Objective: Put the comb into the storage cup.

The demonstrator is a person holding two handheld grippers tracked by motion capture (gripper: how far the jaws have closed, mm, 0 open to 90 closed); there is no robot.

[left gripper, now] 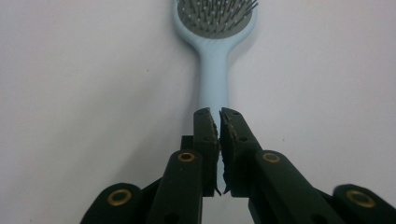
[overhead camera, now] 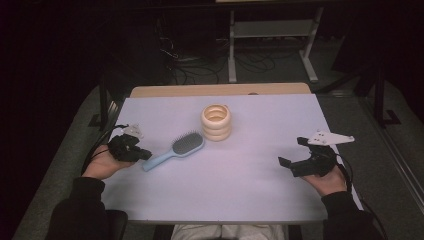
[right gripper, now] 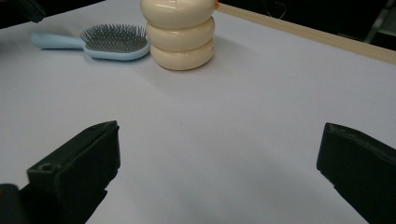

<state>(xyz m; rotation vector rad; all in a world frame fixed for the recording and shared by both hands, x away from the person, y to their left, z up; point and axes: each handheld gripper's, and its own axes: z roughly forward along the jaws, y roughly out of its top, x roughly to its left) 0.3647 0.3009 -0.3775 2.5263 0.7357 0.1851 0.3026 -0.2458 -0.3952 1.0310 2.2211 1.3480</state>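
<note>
One hairbrush [overhead camera: 175,150], pale blue with a grey bristle pad, lies flat on the white table [overhead camera: 240,190] left of centre in the high view, head toward the upper right, handle toward the lower left. In the left gripper view the hairbrush [left gripper: 214,70] runs up the middle of the frame, bristles at the top edge. The left gripper [left gripper: 219,114] sits over the handle's near end with its jaws almost together, a thin slit between the pads; the handle tip passes behind them, and whether they pinch it cannot be told from this angle. In the high view the left gripper [overhead camera: 145,155] appears at centre left, at the handle's end.

One cream stack of three rounded rings [overhead camera: 216,122] stands upright just upper right of the brush head, close beside it; contact is uncertain. In the right gripper view the stack of three rounded rings [right gripper: 180,35] stands at upper centre, the hairbrush [right gripper: 93,43] to its left.

The right gripper [overhead camera: 284,165], at lower right of the high view, has its jaws wide apart over bare table, nothing between them.

No brand, label or legible writing appears on any item.
</note>
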